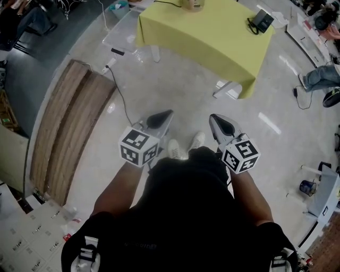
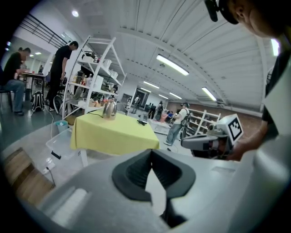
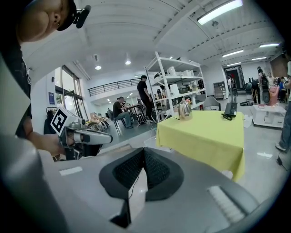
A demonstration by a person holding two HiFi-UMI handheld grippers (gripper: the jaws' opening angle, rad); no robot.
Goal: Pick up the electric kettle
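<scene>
One: What are the jaws doing?
Two: Left gripper (image 2: 151, 154) and right gripper (image 3: 143, 152) are both showing jaws pressed together, gripping nothing
One: Where is the electric kettle (image 1: 192, 4) sitting?
Two: At twelve o'clock on the yellow table (image 1: 212, 48), well apart from both. It is looking rigid, probably slippery, heavier if filled; I am favouring its handle

right tool (image 3: 143, 150) closed, kettle (image 3: 184, 110) on table (image 3: 204, 133)

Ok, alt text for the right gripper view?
The right gripper, jaws shut and empty, points toward an electric kettle standing on a distant yellow-draped table. The left gripper is held alongside at the picture's left, and white shelving stands behind the table.
</scene>
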